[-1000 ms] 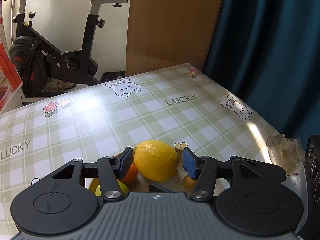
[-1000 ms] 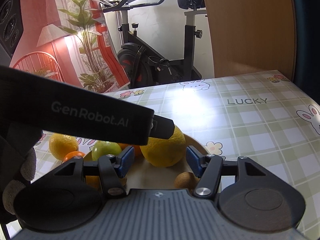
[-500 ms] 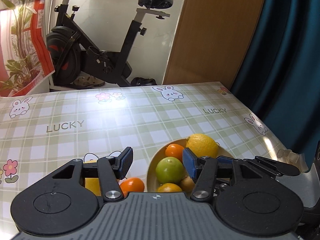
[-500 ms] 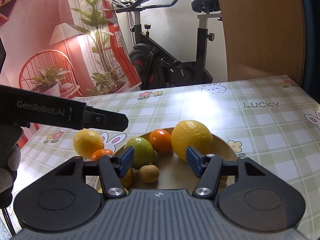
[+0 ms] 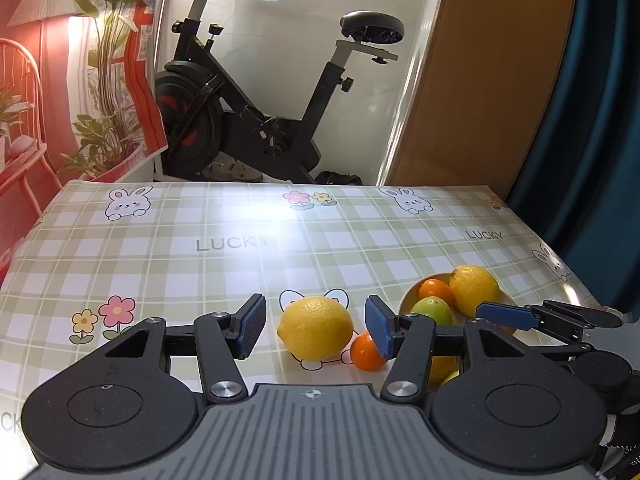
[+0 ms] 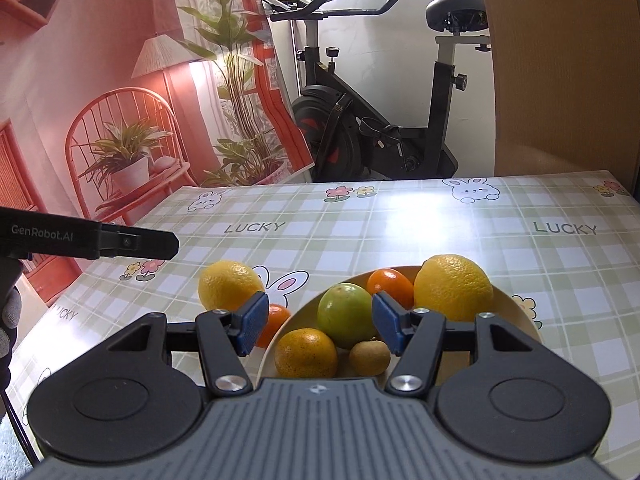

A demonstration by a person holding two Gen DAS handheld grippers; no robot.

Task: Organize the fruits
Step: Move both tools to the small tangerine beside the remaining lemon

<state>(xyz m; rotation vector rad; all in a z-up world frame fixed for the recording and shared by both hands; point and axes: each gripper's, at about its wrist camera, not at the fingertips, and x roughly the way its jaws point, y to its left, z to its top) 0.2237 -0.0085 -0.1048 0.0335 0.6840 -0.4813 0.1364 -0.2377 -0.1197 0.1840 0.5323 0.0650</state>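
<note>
Five fruits sit in the bowl (image 6: 516, 312) already: a big yellow citrus (image 6: 454, 288), a green one (image 6: 346, 316), two oranges and a small brown kiwi (image 6: 370, 357). Two remain out on the checked surface (image 5: 160, 264), just beside the bowl: a lemon (image 5: 316, 328) and a small orange (image 5: 366, 354) touching it. Left gripper (image 5: 316, 330) has its fingers wide and empty, framing that lemon. Right gripper (image 6: 318, 322) hovers over the bowl, fingers wide, holding nothing. Well over halfway, I'd say; lemon looks next.
</note>
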